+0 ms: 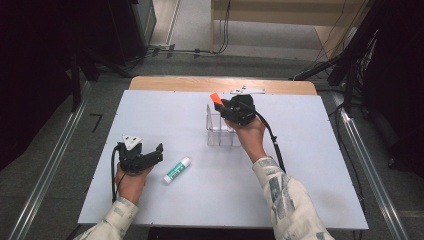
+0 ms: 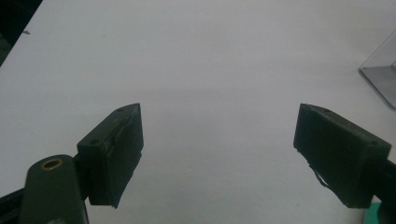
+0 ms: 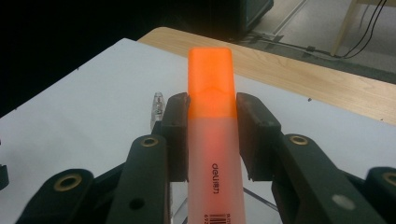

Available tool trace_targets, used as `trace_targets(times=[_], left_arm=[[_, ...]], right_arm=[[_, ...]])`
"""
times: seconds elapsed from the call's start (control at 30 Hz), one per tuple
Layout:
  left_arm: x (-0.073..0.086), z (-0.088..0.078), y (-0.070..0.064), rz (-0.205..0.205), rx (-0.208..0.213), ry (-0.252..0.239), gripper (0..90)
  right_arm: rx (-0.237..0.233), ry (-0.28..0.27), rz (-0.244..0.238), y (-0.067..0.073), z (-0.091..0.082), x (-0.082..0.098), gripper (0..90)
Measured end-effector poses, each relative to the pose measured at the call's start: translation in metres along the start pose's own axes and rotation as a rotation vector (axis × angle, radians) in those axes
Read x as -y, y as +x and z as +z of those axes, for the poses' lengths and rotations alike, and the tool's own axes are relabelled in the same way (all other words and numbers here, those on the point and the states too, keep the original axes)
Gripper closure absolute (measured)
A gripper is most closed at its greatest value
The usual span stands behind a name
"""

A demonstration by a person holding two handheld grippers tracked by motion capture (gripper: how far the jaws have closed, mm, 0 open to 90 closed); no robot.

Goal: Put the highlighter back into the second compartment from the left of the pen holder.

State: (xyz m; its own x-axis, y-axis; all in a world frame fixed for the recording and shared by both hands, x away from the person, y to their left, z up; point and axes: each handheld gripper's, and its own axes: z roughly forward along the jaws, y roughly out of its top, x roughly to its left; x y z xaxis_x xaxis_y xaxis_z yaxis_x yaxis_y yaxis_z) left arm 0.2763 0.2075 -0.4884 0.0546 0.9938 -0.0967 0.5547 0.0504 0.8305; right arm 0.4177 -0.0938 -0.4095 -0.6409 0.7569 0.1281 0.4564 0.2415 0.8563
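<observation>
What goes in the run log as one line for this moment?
right hand-held gripper: shut on orange plastic highlighter, above clear acrylic holder | left hand-held gripper: open, empty | white-and-green glue stick: lying on table

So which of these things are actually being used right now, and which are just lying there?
In use:
- orange highlighter, clamped in the right gripper
- clear holder beneath it

Lying about:
- glue stick
- left gripper, fingers open, holding nothing
</observation>
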Motion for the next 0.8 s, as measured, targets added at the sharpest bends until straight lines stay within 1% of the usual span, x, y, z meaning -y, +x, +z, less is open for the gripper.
trace_targets(times=[0.2, 0.33, 0.63, 0.8], left_arm=[[0.0, 0.0002, -0.0002, -0.001, 0.0, 0.0, 15.9], [0.0, 0.0003, -0.0002, 0.0, 0.001, 0.0, 15.9], [0.0001, 0.0004, 0.0, 0.0, 0.0, 0.001, 15.9], [0.0001, 0.0005, -0.0001, 0.0, 0.001, 0.001, 15.9]], right_arm=[[0.003, 0.002, 0.005, -0.0014, 0.0018, 0.0006, 64.3], [-0.003, -0.001, 0.017, -0.0021, 0.0025, 0.0007, 64.2], [-0.01, 0.002, 0.012, -0.0013, 0.0039, 0.001, 63.9], [-0.006, 0.007, 0.013, -0.0016, 0.0045, 0.0011, 63.9]])
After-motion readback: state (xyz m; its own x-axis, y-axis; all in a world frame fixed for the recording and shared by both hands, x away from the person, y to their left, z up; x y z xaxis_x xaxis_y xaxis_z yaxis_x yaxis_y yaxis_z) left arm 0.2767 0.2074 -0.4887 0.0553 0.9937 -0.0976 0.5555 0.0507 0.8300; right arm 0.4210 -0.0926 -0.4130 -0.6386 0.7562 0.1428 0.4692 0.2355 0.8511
